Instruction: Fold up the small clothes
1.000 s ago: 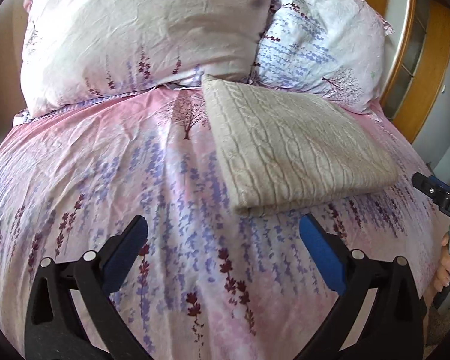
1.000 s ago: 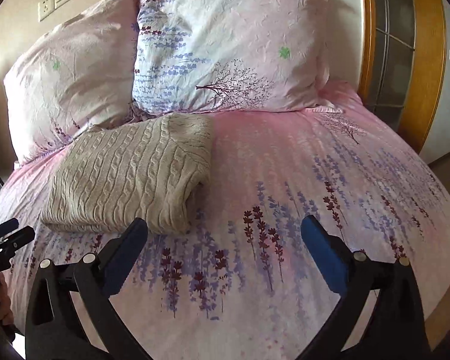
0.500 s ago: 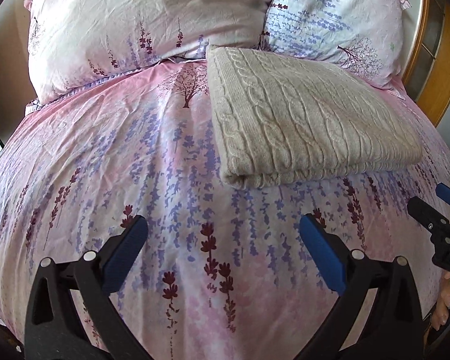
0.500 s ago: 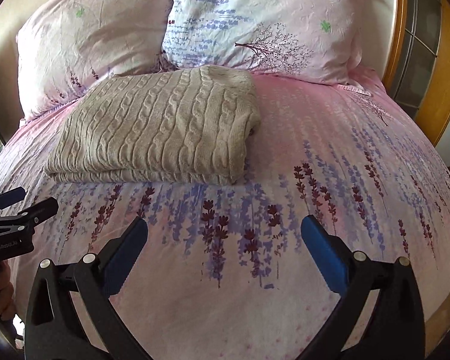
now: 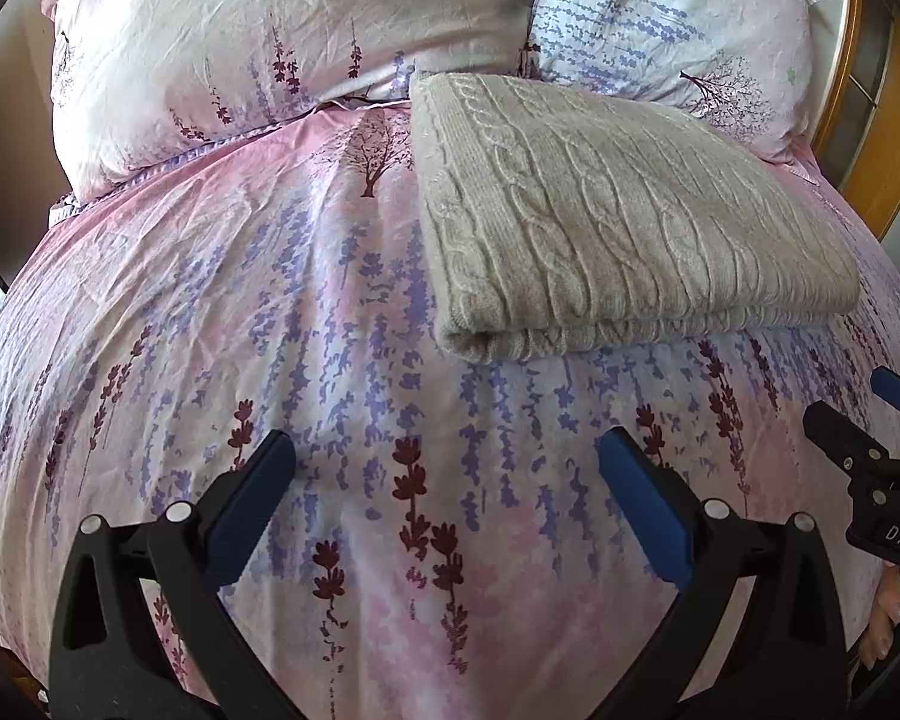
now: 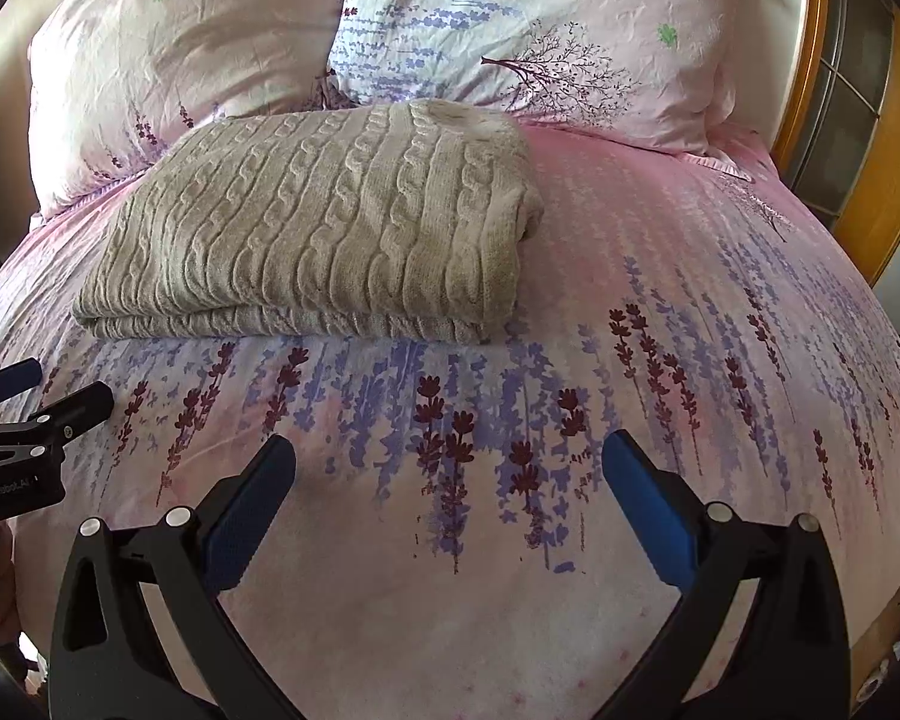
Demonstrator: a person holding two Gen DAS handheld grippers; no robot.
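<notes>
From the left wrist camera, the left tongs (image 5: 447, 480) hang spread wide over the floral bedspread (image 5: 222, 324), their blue-padded fingers (image 5: 252, 504) well apart and holding nothing. Ahead and to the right of them lies the folded beige cable-knit sweater (image 5: 618, 222), flat on the bed, its rounded fold edge facing the camera and its far end close up against the two pillows. The left pillow (image 5: 282, 30) is pale pink, the right pillow (image 5: 678, 18) bluish white with a tree print. At the right edge the right tongs (image 5: 864, 420) reach in low over the bedspread, near the sweater's right corner but not touching it, with a few fingertips of the person's hand (image 5: 885, 618) below.

From the right wrist camera, the right tongs (image 6: 450, 480) are likewise released, empty, hovering over the bedspread (image 6: 690, 312). The sweater (image 6: 324, 228) sits ahead and to the left, stacked in neat layers, just before the pillows (image 6: 540, 18). The left tongs (image 6: 42, 390) show at the left edge, near the sweater's left corner and apart from it. A wooden frame (image 6: 888, 150) stands beyond the bed on the right.
</notes>
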